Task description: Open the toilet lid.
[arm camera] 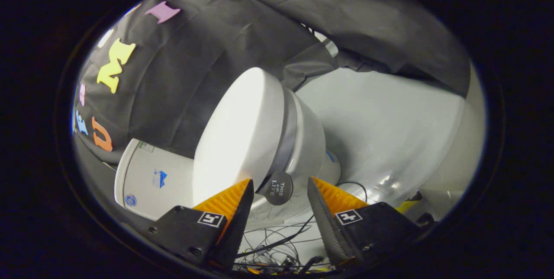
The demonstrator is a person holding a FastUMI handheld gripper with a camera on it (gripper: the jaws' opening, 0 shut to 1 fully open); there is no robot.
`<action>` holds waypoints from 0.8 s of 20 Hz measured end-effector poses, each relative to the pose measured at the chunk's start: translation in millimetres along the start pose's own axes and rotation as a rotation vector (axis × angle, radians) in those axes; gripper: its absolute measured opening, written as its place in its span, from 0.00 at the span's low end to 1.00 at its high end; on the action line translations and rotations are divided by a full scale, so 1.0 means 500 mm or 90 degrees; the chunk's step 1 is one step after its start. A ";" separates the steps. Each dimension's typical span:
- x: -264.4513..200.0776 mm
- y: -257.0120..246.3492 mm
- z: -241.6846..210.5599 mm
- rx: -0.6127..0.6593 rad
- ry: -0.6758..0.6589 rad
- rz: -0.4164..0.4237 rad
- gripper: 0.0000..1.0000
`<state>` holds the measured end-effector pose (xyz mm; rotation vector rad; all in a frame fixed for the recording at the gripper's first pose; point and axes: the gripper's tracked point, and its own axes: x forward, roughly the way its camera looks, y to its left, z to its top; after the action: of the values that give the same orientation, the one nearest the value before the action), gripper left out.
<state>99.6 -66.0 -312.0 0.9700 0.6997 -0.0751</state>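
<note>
— Gripper (280,186) status?
— Fingers spread apart, holding nothing; a round dark tab (278,188) sits between the tips.
— Toilet lid (236,136)?
— White, lying against the seat, just beyond the fingers toward 11 o'clock. Tank (147,179) further out at 9 o'clock, loose cables (277,244) at 6.

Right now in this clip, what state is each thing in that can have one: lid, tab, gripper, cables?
toilet lid: closed over the seat, not yet raised.
round lift tab: sticking out from the lid's front edge, just ahead of the fingers, not gripped.
gripper: open, fingers either side of the tab without pressing it.
cables: loose, tangled on the floor below the fingers.
</note>
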 end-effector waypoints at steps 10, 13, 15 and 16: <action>0.023 0.005 -0.013 0.043 0.034 0.036 0.38; 0.019 0.004 -0.002 0.085 0.039 0.066 0.28; 0.018 0.002 0.009 0.129 0.041 0.088 0.20; 0.016 0.004 0.010 0.157 0.044 0.099 0.16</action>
<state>108.9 -66.9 -313.4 1.2655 0.6869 0.0101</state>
